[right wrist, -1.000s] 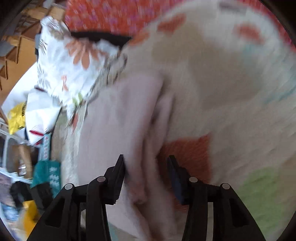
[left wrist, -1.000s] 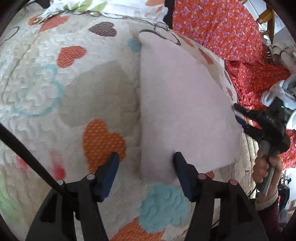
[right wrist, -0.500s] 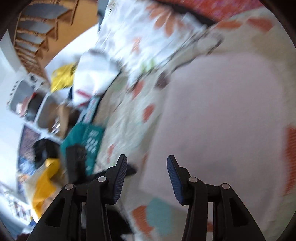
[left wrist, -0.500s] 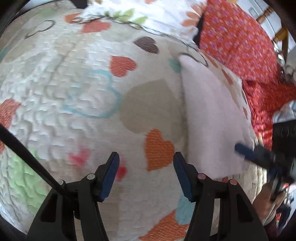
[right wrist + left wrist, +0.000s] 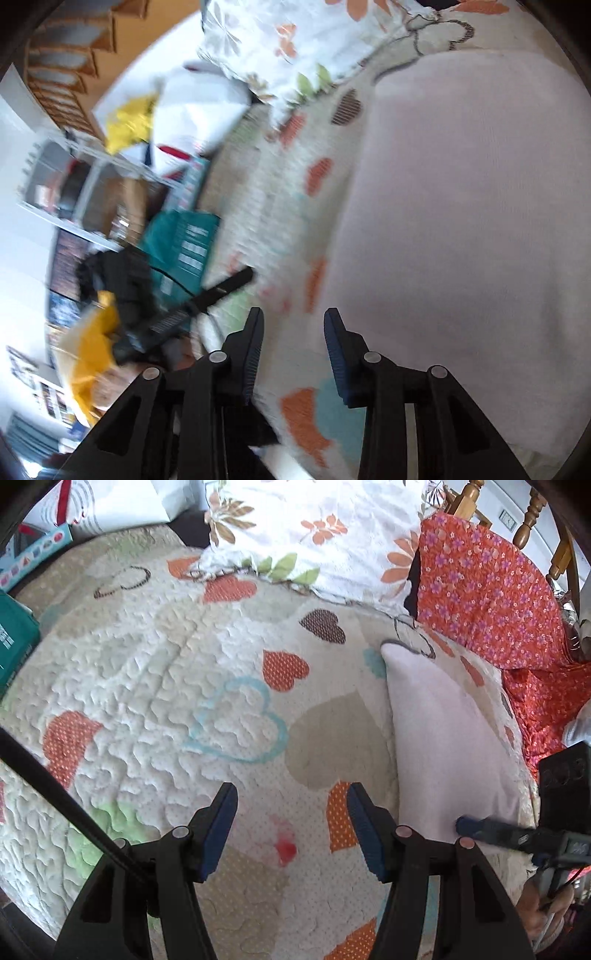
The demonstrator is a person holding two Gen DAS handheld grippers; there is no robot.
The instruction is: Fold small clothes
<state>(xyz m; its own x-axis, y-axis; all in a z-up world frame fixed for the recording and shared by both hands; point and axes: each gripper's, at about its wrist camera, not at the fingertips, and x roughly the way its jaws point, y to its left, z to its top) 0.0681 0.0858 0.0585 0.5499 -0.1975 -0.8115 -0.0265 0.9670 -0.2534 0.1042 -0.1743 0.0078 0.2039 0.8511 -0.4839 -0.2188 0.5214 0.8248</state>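
Pale pink cloth [image 5: 447, 753] is laid flat on the heart quilt [image 5: 192, 686], right of frame; both the left hand-held gripper [image 5: 291, 825] and right hand-held gripper [image 5: 293, 354] are held wide apart, nothing gripped

We are in a home, most likely a bedroom — a heart-patterned quilt [image 5: 192, 686] fills the middle of the left wrist view, with a floral pillow [image 5: 314, 528] at the top. Wooden chair posts [image 5: 532, 520] stand upper right, and blurred, cluttered shelves [image 5: 74, 192] sit at the left of the right wrist view.
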